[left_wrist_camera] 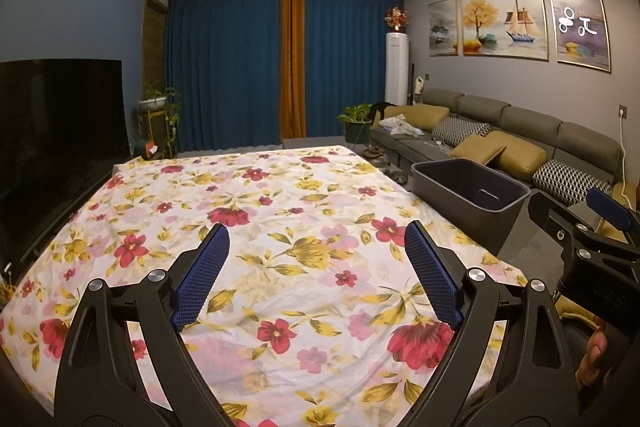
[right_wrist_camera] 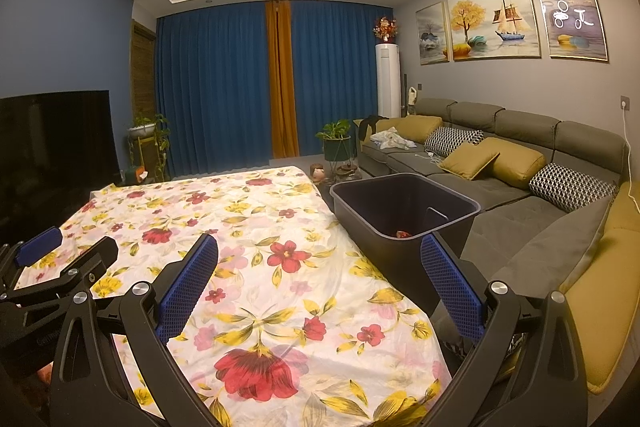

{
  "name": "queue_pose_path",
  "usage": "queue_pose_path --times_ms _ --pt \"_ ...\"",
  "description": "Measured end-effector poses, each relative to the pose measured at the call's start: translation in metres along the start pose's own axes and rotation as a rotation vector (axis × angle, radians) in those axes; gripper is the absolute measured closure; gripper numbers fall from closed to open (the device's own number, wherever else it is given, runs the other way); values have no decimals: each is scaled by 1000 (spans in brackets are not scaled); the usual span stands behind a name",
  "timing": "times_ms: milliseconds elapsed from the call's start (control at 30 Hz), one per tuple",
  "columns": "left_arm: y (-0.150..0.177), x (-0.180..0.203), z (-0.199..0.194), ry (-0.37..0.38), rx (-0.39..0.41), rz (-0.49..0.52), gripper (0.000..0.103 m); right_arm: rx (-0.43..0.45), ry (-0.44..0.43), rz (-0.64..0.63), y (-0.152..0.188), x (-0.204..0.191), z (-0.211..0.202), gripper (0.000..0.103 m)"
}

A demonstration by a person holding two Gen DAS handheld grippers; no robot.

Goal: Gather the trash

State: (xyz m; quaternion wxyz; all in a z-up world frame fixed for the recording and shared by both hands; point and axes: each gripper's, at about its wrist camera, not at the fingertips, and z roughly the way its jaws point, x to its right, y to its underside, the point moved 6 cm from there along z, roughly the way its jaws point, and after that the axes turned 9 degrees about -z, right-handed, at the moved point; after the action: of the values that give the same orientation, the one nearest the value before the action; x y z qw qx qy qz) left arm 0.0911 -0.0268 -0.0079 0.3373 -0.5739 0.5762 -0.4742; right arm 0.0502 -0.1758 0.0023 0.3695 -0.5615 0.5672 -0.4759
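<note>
The left gripper [left_wrist_camera: 316, 275] and the right gripper [right_wrist_camera: 320, 283] are held over the flowered counter [left_wrist_camera: 256, 227], each with fingers spread apart and nothing between them. A dark bin [right_wrist_camera: 404, 211] is seen at the counter's right edge; something red, perhaps trash [right_wrist_camera: 403, 234], lies inside.
</note>
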Motion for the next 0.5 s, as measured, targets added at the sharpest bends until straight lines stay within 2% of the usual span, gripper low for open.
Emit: queue_pose_path --times_ms 500 --pt "0 -3 -1 0 -5 -9 15 2 2 1 0 -6 -1 6"
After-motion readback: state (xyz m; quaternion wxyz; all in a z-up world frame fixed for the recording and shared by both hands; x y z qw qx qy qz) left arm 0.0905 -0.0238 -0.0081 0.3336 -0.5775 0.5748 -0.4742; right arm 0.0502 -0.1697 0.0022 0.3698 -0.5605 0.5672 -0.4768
